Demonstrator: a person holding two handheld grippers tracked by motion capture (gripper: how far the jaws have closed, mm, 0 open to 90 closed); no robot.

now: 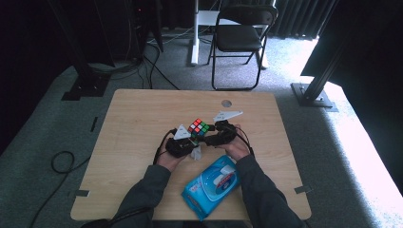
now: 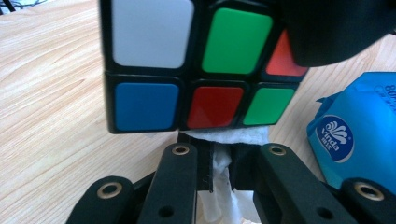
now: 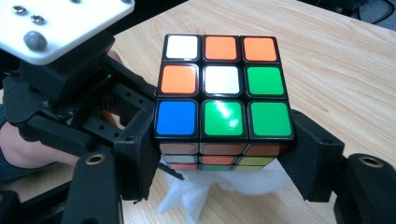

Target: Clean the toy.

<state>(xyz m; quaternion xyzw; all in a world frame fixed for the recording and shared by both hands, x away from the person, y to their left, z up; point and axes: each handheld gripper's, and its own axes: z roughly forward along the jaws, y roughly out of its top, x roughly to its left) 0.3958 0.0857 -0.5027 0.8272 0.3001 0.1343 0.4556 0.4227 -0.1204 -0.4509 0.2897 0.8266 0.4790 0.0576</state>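
Dim room, grey carpet, a folding chair (image 1: 242,33) at twelve o'clock beyond a pale wooden table (image 1: 142,118). High view: both forearms come in from six o'clock and meet at table centre, where the Rubik's cube (image 1: 198,127) sits between the left gripper (image 1: 186,142) and right gripper (image 1: 215,134); a blue wet-wipe pack (image 1: 211,184) lies at five o'clock from them, handy for a fresh sheet. Left gripper view: jaws stand narrow, pinched on a white wipe (image 2: 219,168) pressed up under the cube's (image 2: 196,65) lower edge, likely so the sheet can rub that face; the pack's (image 2: 359,135) corner shows at three o'clock. Right gripper view: the jaws clamp the cube (image 3: 222,88) from nine and three o'clock, raised a little off the table, which judging by the pose steadies it for cleaning; the wipe (image 3: 210,191) bunches beneath at six o'clock, and the left gripper (image 3: 70,93) crowds in from nine o'clock.
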